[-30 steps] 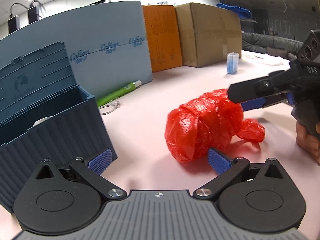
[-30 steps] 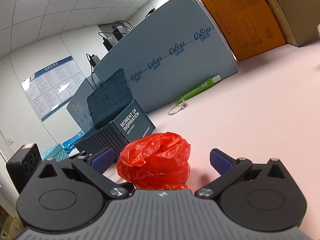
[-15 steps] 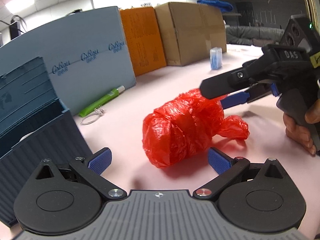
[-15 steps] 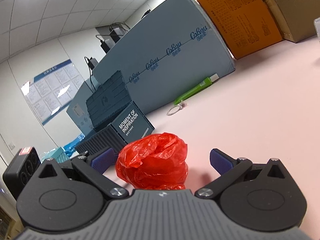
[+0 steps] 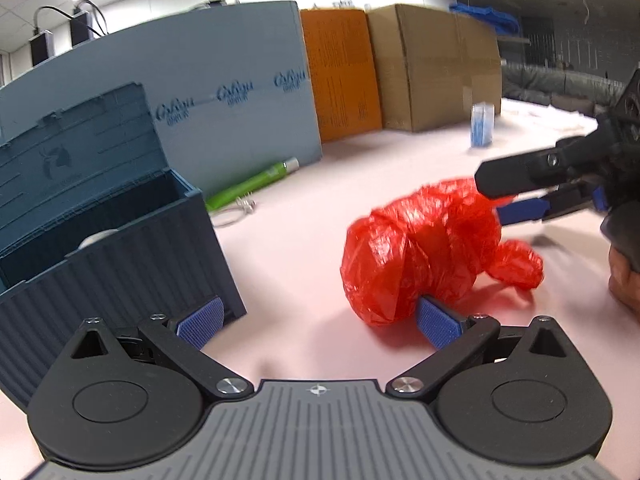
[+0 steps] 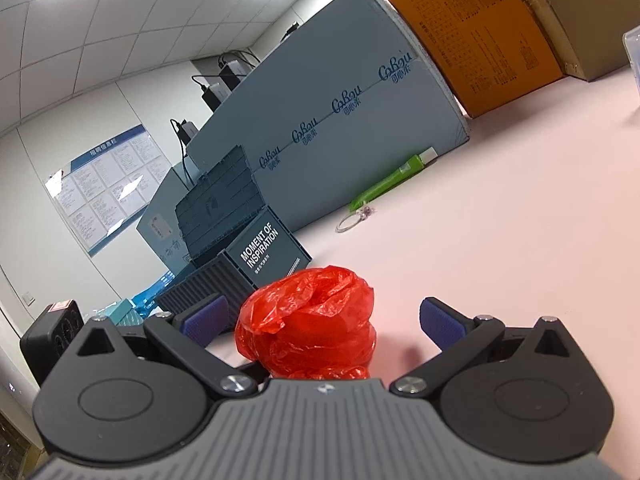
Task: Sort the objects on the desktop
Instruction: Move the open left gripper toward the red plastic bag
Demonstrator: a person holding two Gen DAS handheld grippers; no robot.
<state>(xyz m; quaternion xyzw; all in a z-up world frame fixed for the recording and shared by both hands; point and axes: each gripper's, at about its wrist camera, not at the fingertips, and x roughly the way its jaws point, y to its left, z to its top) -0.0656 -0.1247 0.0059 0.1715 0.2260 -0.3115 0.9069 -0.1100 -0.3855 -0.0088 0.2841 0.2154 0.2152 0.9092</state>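
A crumpled red plastic bag lies on the pink tabletop. My left gripper is open; its right pad sits at the bag's near lower edge, and its left pad is by the box corner. My right gripper comes in from the right, open, with one finger over the bag's top. In the right wrist view the red bag sits between the open fingers of the right gripper. The dark blue storage box stands open at the left, a white object inside.
A green tube and a small cable ring lie by the blue foam board. An orange box and a cardboard box stand behind. A small blue carton stands farther right. A hand holds the right gripper.
The left wrist view has swung back toward the storage box, so the bag now sits further right in it. The right gripper stays open around the bag, slightly closer.
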